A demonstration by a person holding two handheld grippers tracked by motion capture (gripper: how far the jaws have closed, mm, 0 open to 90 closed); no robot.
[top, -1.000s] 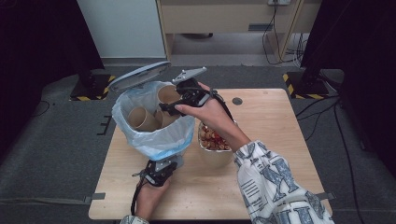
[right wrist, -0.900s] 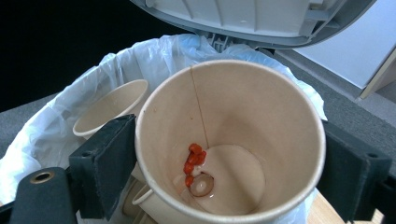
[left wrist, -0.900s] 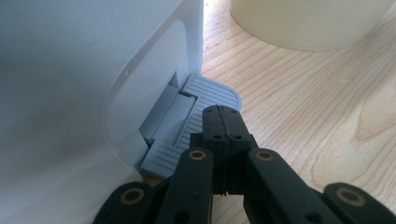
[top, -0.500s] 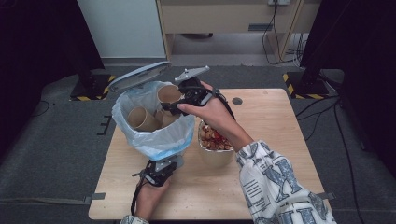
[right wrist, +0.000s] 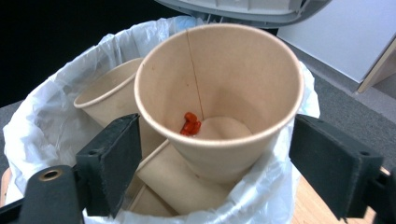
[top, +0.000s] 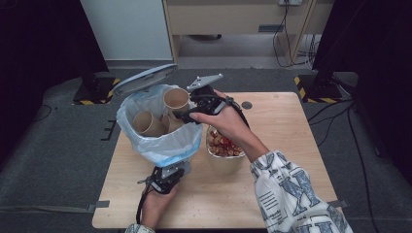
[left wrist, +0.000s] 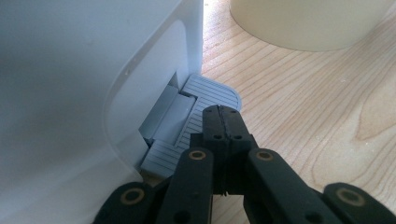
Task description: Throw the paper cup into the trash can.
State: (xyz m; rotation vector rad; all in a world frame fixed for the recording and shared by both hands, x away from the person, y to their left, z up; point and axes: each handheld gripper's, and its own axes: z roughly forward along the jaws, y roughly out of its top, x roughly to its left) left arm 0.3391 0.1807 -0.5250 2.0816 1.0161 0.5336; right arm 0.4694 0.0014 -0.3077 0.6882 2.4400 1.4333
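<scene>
A white pedal bin (top: pixel 165 148) lined with a pale plastic bag stands on the wooden table (top: pixel 282 121), its lid (top: pixel 145 79) raised. Several paper cups lie inside it. One upright cup (top: pixel 176 98) leans at the far rim. In the right gripper view this cup (right wrist: pixel 233 79) has a small red scrap (right wrist: pixel 190 125) at its bottom and stands between the spread jaws of my right gripper (right wrist: pixel 219 158). My right gripper (top: pixel 187 116) hovers open over the bin. My left gripper (top: pixel 167 174) is shut, its tips (left wrist: pixel 223 112) resting on the bin's grey foot pedal (left wrist: pixel 208 91).
A paper bowl (top: pixel 224 162) holding red and brown scraps sits just right of the bin; its side (left wrist: pixel 308 23) shows in the left gripper view. Another cup (top: pixel 145 124) lies tilted in the bag (right wrist: pixel 42 121). Bare table extends to the right and front.
My right gripper has drawn back slightly toward the person; the upright cup has stayed in place. The left gripper has stayed on the pedal.
</scene>
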